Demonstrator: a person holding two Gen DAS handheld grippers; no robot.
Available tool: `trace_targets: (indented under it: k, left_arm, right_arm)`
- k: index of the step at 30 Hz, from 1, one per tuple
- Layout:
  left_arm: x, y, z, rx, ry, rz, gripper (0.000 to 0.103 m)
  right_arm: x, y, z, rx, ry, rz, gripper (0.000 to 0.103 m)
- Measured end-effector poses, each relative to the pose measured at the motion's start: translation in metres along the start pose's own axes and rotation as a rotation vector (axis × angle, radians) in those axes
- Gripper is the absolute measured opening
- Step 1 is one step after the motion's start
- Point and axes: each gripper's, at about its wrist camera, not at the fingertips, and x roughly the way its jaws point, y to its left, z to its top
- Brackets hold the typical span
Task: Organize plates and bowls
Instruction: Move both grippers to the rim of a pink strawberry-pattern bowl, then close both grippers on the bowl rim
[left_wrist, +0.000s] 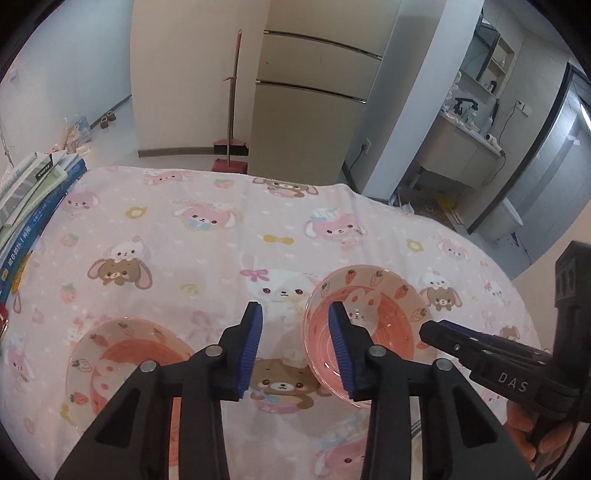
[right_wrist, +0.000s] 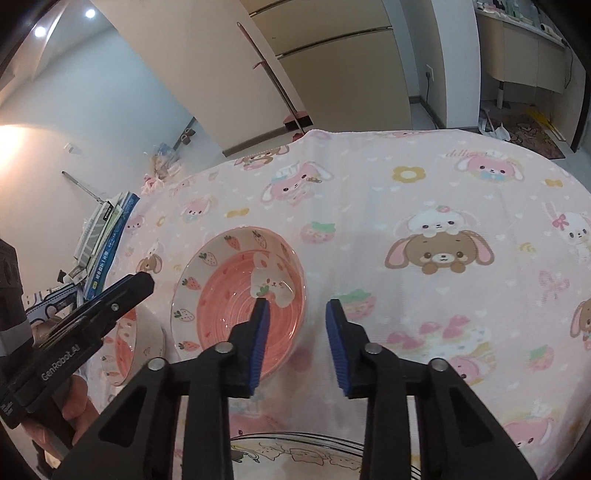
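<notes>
We see a pink cloth (left_wrist: 207, 258) printed with bunnies, bears, bows and strawberries. The bowl (right_wrist: 240, 291) is pink inside, its pale rim has red strawberries. Both grippers are black with blue pads (left_wrist: 253, 347). The books (left_wrist: 44, 192) are blue and green.

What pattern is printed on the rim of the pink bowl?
Red strawberries on a pale rim of the pink bowl, clearest in the right wrist view.
</notes>
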Motion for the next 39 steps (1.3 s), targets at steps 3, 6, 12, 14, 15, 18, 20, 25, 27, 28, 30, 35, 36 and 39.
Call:
trace_targets:
  k: [3,6,12,14,15,18,20,25,27,28,30,35,36,39]
  left_arm:
    - [0.01,-0.002,-0.003,0.01,0.016,0.007,0.036]
    - [0.016,-0.004,-0.005,0.01,0.033,-0.036,0.032]
    - [0.029,-0.001,-0.007,-0.023,0.057,-0.04,0.018]
    - [0.034,0.002,-0.008,-0.04,0.073,-0.062,0.017]
    - [0.036,0.002,-0.009,-0.045,0.08,-0.071,0.016]
    - [0.044,0.004,-0.011,-0.064,0.105,-0.09,0.009]
    - [0.046,0.007,-0.012,-0.087,0.1,-0.106,0.009]
    - [0.045,-0.002,-0.014,-0.045,0.079,-0.062,0.008]
    - [0.043,-0.008,-0.015,-0.013,0.065,-0.038,0.008]
    - [0.041,-0.01,-0.015,0.0,0.06,-0.029,0.008]
    - [0.039,-0.013,-0.016,0.012,0.052,-0.024,0.008]
    - [0.041,-0.023,-0.021,0.074,0.036,0.061,0.009]
    - [0.041,-0.021,-0.021,0.068,0.034,0.057,0.009]
    - [0.042,-0.019,-0.02,0.064,0.042,0.046,0.009]
  right_arm:
    - [0.003,0.003,-0.001,-0.019,-0.014,-0.031,0.024]
    - [0.007,0.003,-0.002,-0.018,-0.009,-0.054,0.018]
    - [0.012,0.003,-0.001,-0.025,0.008,-0.052,0.013]
    - [0.013,0.004,-0.002,-0.029,0.012,-0.042,0.011]
    - [0.014,0.004,-0.002,-0.031,0.015,-0.038,0.011]
    - [0.015,0.007,-0.003,-0.04,0.017,-0.046,0.011]
    - [0.015,0.006,-0.003,-0.033,0.017,-0.04,0.011]
    - [0.019,0.009,-0.005,-0.051,-0.003,-0.06,0.011]
    - [0.021,0.012,-0.006,-0.059,-0.009,-0.082,0.011]
    - [0.021,0.012,-0.007,-0.064,-0.008,-0.092,0.011]
    - [0.021,0.013,-0.007,-0.068,-0.001,-0.11,0.01]
    - [0.019,0.019,-0.009,-0.094,0.003,-0.145,0.01]
    - [0.02,0.019,-0.01,-0.089,-0.001,-0.145,0.01]
    - [0.022,0.017,-0.009,-0.082,0.002,-0.13,0.011]
